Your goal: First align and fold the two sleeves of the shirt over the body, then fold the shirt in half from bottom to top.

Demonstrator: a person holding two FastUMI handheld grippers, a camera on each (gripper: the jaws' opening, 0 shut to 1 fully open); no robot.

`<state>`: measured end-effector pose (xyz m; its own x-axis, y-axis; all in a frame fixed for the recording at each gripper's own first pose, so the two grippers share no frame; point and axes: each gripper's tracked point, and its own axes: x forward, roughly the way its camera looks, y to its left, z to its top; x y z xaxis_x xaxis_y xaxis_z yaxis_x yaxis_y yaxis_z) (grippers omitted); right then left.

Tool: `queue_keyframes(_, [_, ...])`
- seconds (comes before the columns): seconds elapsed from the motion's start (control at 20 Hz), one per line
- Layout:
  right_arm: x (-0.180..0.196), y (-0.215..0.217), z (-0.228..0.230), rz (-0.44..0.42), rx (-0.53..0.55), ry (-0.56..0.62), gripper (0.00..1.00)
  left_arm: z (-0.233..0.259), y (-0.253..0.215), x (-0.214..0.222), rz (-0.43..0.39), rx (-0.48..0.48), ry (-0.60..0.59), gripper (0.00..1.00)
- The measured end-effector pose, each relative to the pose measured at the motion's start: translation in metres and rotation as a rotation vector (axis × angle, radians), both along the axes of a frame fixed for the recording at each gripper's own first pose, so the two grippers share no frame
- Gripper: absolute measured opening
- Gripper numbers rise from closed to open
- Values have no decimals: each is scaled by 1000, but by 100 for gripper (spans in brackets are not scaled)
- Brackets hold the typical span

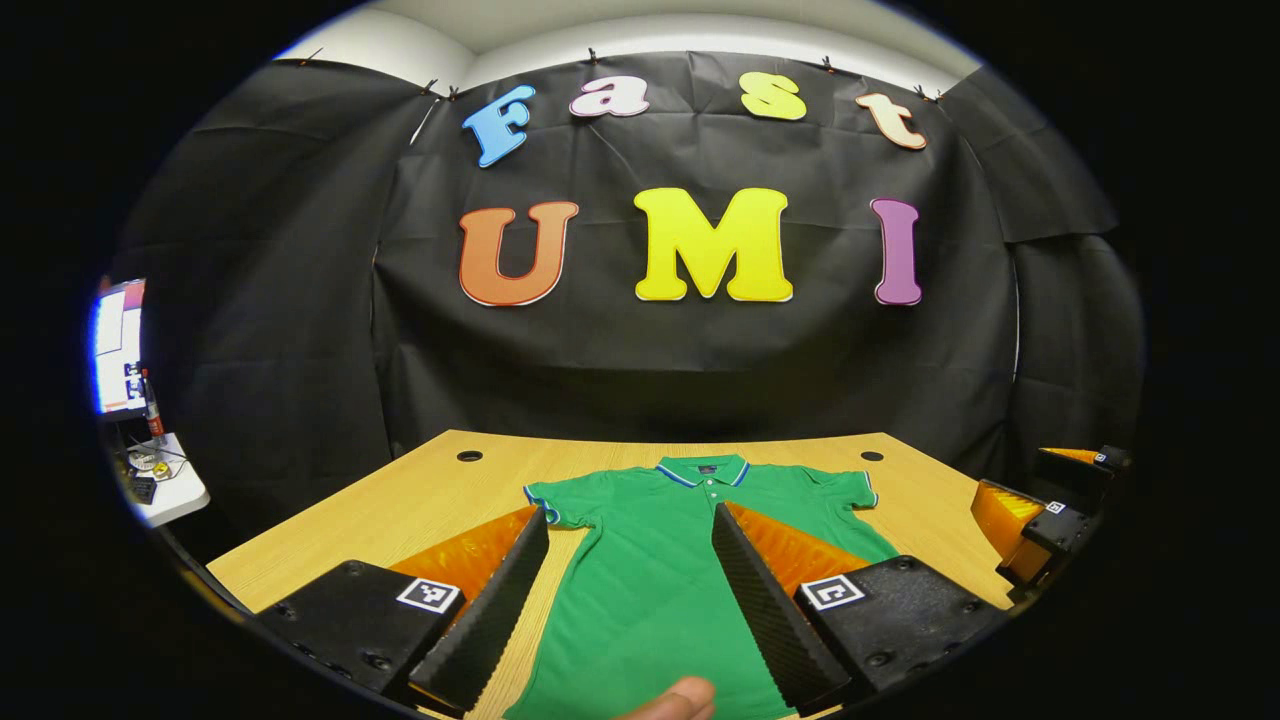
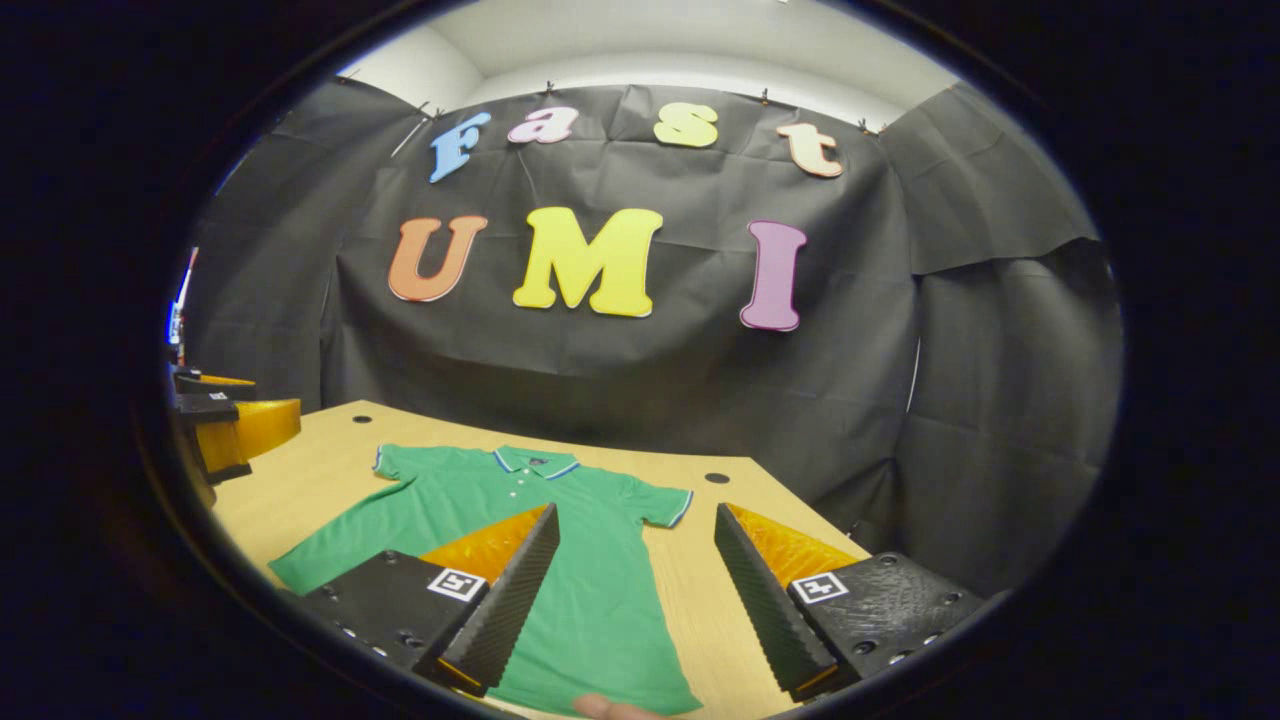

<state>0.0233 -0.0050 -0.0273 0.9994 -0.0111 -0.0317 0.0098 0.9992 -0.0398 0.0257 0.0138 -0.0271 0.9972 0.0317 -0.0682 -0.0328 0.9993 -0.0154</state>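
Note:
A green polo shirt [image 1: 640,590] lies flat and face up on the wooden table [image 1: 420,490], collar at the far end. Both short sleeves are spread out: one sleeve [image 1: 555,500] to the left, the other sleeve [image 1: 850,490] to the right. My left gripper [image 1: 630,530] hangs open above the shirt's lower body, holding nothing. Off the table's right edge is the right gripper [image 1: 1040,520]. In the right gripper view the shirt [image 2: 590,590] lies left of centre. There my right gripper [image 2: 635,520] stands open over the shirt's right hem side. The left gripper [image 2: 230,425] is at the far left.
Two round cable holes [image 1: 469,456] [image 1: 871,456] sit near the table's far edge. A fingertip [image 1: 680,700] pokes in at the bottom of the left gripper view. A monitor [image 1: 120,350] and a small white side table [image 1: 170,490] stand off to the left.

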Motion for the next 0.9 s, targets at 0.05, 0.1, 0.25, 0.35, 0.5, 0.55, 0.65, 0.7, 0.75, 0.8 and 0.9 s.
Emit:
queue_keyframes(0.05, [2, 1, 1, 1, -7, -5, 97, -1, 0, 1, 1, 0, 2, 100])
queue_keyframes(0.1, [4, 1, 4, -2, -15, -14, 97, -2, 0, 1, 2, 1, 5, 100])
queue_keyframes(0.25, [14, -2, 12, -14, -26, -40, 96, -2, 0, 2, 2, 3, 3, 100])
queue_keyframes(0.35, [24, 2, 15, 3, -28, -39, 96, -3, -1, 5, -8, 9, -1, 100])
queue_keyframes(0.5, [49, -3, 24, -5, -26, -39, 96, -9, 6, 10, 7, 27, 5, 100])
queue_keyframes(0.55, [61, -5, 24, -11, -30, -30, 96, -10, 6, 12, 10, 23, 12, 100])
queue_keyframes(0.65, [85, -10, 27, -21, -50, -14, 96, -11, 8, 12, 4, 13, 19, 100])
queue_keyframes(0.7, [99, -15, 25, -35, -60, 2, 96, -10, 9, 11, 3, 12, 14, 100])
queue_keyframes(0.75, [114, -20, 23, -47, -69, 13, 95, -8, 12, 12, 8, 12, 10, 100])
queue_keyframes(0.8, [130, -25, 20, -61, -75, 28, 95, -6, 16, 11, 17, 11, 5, 100])
queue_keyframes(0.9, [164, -39, 2, -104, -79, 78, 95, -4, 23, 12, 29, 4, -3, 100])
